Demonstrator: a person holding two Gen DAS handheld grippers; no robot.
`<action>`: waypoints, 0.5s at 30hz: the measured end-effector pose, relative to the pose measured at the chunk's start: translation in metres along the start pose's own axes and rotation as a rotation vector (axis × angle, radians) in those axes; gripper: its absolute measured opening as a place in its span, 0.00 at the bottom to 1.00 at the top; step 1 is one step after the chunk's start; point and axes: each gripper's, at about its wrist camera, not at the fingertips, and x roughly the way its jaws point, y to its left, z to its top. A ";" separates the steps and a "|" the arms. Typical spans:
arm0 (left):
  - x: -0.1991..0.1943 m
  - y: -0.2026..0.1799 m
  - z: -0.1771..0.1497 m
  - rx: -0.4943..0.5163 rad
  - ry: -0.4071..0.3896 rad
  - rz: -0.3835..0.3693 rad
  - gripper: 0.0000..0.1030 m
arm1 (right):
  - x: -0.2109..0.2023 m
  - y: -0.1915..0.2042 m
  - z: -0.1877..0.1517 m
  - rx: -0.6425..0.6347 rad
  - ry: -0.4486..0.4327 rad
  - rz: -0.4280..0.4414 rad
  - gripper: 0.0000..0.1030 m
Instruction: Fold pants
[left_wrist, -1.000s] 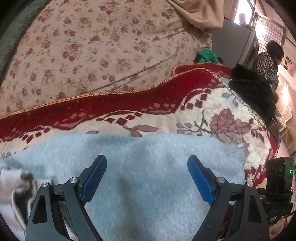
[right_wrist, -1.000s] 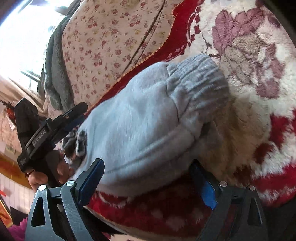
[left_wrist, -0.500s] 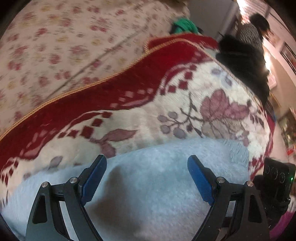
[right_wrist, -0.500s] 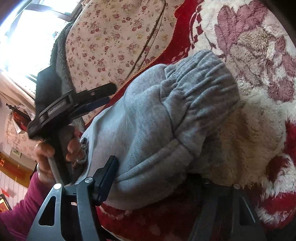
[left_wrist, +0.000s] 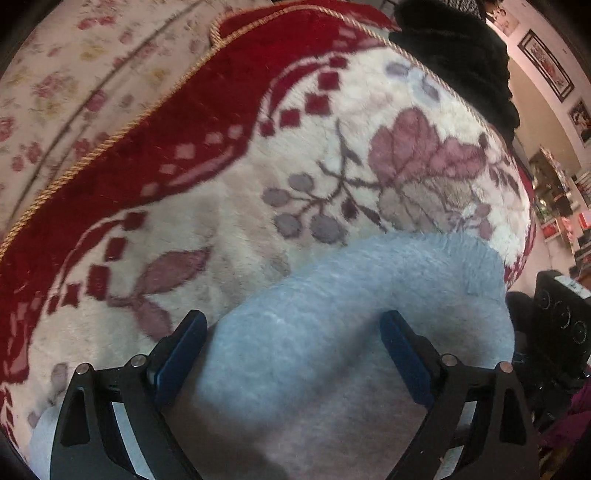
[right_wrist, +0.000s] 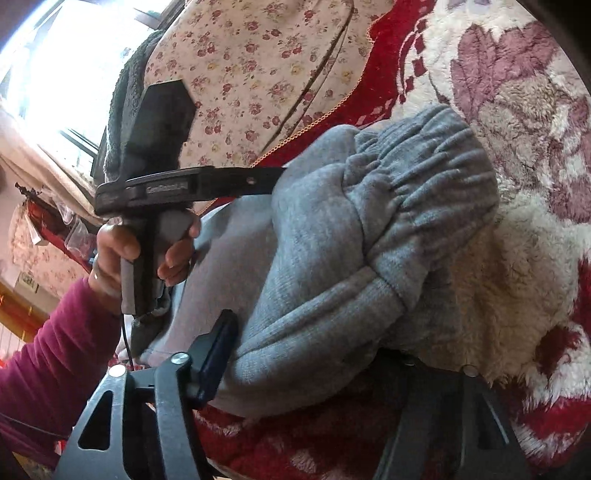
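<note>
I see soft grey fleece pants (right_wrist: 332, 258), fuzzy and matt, on a plush red-and-cream floral blanket (left_wrist: 258, 166) with deep pile. My claws' blue pads (left_wrist: 181, 354) look smooth; their black plastic arms are matt.

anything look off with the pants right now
Yes: the grey pants lie bunched in a thick lump on the red and cream blanket, the gathered waistband crumpled on top instead of flat. Nothing looks torn or spilled.
</note>
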 end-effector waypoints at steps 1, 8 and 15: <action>0.003 0.001 0.001 0.005 0.010 -0.003 0.92 | 0.000 -0.001 0.000 0.004 0.001 0.004 0.63; 0.004 0.000 -0.007 0.006 -0.023 -0.052 0.66 | -0.001 0.000 0.006 0.003 -0.014 0.031 0.52; -0.013 0.012 -0.019 -0.105 -0.105 -0.065 0.23 | -0.005 0.010 0.011 -0.022 -0.047 0.037 0.46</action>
